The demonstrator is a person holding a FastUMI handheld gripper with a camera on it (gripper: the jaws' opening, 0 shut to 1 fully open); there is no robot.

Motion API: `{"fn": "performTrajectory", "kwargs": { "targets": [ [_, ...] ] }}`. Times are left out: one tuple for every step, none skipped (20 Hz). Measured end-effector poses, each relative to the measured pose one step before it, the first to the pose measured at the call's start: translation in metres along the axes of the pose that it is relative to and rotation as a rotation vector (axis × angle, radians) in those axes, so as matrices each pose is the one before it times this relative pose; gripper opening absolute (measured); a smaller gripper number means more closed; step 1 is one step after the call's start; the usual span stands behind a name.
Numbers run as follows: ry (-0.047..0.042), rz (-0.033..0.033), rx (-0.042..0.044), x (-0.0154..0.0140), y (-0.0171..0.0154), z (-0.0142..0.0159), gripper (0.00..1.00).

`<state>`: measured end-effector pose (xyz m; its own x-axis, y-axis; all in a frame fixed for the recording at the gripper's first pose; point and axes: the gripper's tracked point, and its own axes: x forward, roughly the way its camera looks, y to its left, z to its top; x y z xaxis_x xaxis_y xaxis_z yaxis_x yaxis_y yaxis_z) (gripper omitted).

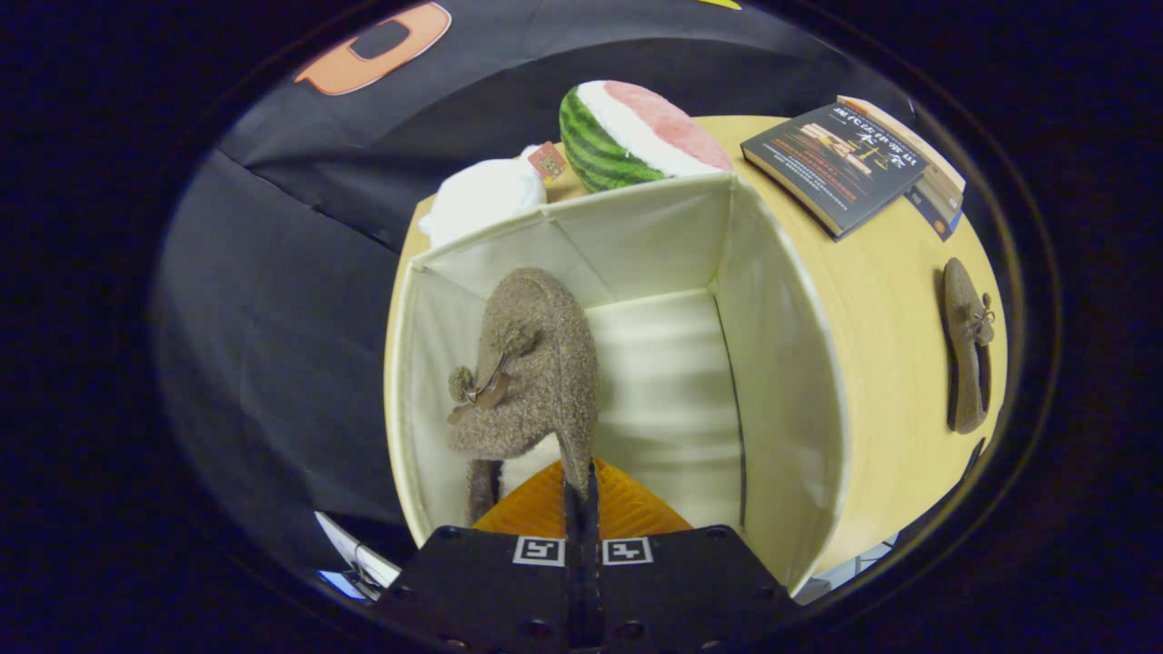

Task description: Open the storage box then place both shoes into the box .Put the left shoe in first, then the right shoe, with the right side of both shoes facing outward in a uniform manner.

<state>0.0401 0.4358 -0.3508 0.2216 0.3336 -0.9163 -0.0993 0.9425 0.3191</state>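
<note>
Two shoes in my view. Gripper [581,495] pinched tight on heel rim of first shoe [531,363], both fingers pressing it, shoe hanging toe-down inside open storage box [790,381], near its left wall. Second shoe [968,359] lies on table [890,300], well right of box. Book [849,163], watermelon plush [636,136], white plush [482,195] beyond box.

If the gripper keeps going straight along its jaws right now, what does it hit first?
The gripper has its jaws shut on the brown shoe, which hangs inside the open storage box. Straight ahead, the shoe would probably meet the box's pale floor first, though depth is hard to judge.
</note>
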Motion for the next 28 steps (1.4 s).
{"fn": "performTrajectory", "kwargs": {
  "targets": [
    [0.01256, -0.02173, 0.01181, 0.00763, -0.00181, -0.00158, 0.00],
    [0.00912, -0.01122, 0.00353, 0.00957, 0.00005, 0.00040, 0.00],
    [0.00895, -0.01154, -0.01638, 0.00730, -0.00152, 0.00002, 0.00],
    [0.00691, -0.01523, -0.02366, 0.00669, -0.00183, -0.00027, 0.01],
    [0.00640, -0.00912, -0.01933, 0.00777, -0.00617, 0.00170, 0.01],
    [0.00666, -0.00696, -0.00333, 0.00240, -0.00126, -0.00116, 0.01],
    [0.00340, -0.00467, 0.00167, 0.00035, -0.00069, 0.00014, 0.03],
    [-0.00899, 0.01378, 0.00658, 0.00108, 0.00183, 0.00138, 0.04],
    [-0.00769, 0.00876, -0.00306, -0.00534, 0.00052, 0.00353, 0.09],
    [-0.01171, 0.00554, -0.01433, -0.00476, -0.00046, 0.00393, 0.09],
    [-0.00874, 0.00897, -0.01457, -0.00424, 0.00110, 0.00139, 0.10],
    [-0.00383, 0.00280, -0.01801, -0.00682, -0.00002, 0.00151, 0.18],
    [-0.00788, 0.00258, -0.01530, -0.00769, -0.00076, 0.00093, 0.26],
    [-0.00938, 0.00610, -0.01354, -0.00800, -0.00001, 0.00074, 0.34],
    [-0.02091, -0.00208, -0.00111, -0.01137, -0.00285, 0.00179, 0.42],
    [-0.02654, -0.00071, 0.00190, -0.01132, -0.00221, 0.00436, 0.51],
    [-0.01768, 0.01936, -0.00729, -0.01167, 0.00173, 0.00411, 0.59],
    [-0.00805, 0.03477, -0.01686, -0.01479, 0.00349, 0.00253, 0.69],
    [-0.00485, 0.02488, -0.01881, -0.01116, 0.00258, 0.00045, 0.79],
    [-0.02067, 0.02085, -0.01779, -0.01737, -0.00086, 0.00361, 0.88],
    [-0.01554, 0.01306, -0.01361, -0.01134, -0.00117, 0.00236, 0.98],
    [-0.01626, 0.01718, -0.00827, -0.01396, -0.00228, 0.00218, 0.97],
    [-0.00745, 0.01521, -0.00280, -0.01563, -0.00346, 0.00128, 0.96],
    [-0.00422, 0.01674, 0.00216, -0.01127, -0.00270, 0.00041, 0.96],
    [-0.00398, 0.01551, 0.00015, -0.01234, -0.00706, 0.00142, 0.96],
    [-0.00385, 0.00324, 0.00003, -0.00936, -0.00889, 0.00120, 0.96],
    [-0.00813, 0.00110, -0.00181, -0.00791, -0.01192, 0.00222, 0.97],
    [-0.00935, -0.00753, -0.00414, -0.00753, -0.01642, 0.00226, 0.96]
  ]
}}
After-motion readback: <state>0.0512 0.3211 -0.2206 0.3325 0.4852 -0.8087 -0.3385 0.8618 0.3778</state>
